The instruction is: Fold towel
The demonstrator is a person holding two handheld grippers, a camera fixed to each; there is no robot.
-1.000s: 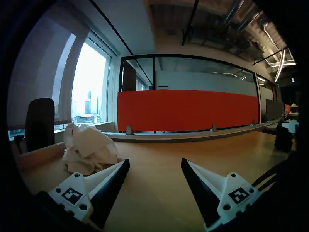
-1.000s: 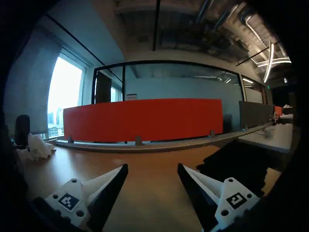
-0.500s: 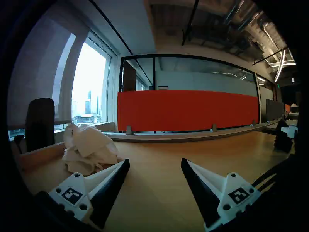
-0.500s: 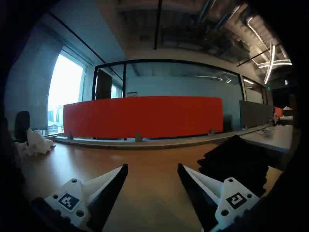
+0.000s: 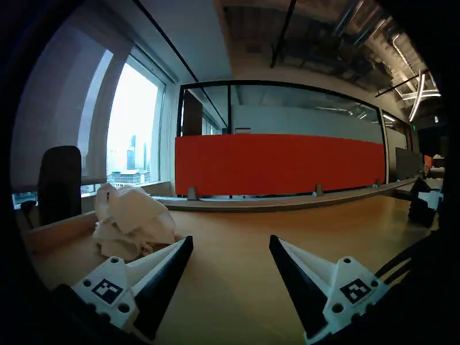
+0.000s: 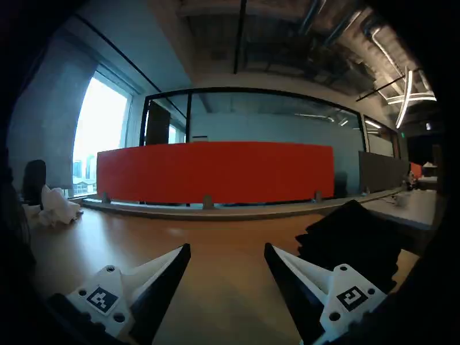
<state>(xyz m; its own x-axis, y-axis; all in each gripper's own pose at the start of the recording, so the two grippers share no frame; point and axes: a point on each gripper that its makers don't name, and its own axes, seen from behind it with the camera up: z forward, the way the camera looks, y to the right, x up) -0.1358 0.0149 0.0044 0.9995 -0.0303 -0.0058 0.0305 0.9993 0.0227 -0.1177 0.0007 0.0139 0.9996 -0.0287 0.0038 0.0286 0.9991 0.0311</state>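
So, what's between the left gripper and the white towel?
Only bare wooden table. In the left gripper view the crumpled white towel lies just ahead of the open left gripper, off to one finger's side, with nothing in between.

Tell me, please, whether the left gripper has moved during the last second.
No: the left gripper has held still; the red partition and crumpled towel sit where they did in its view.
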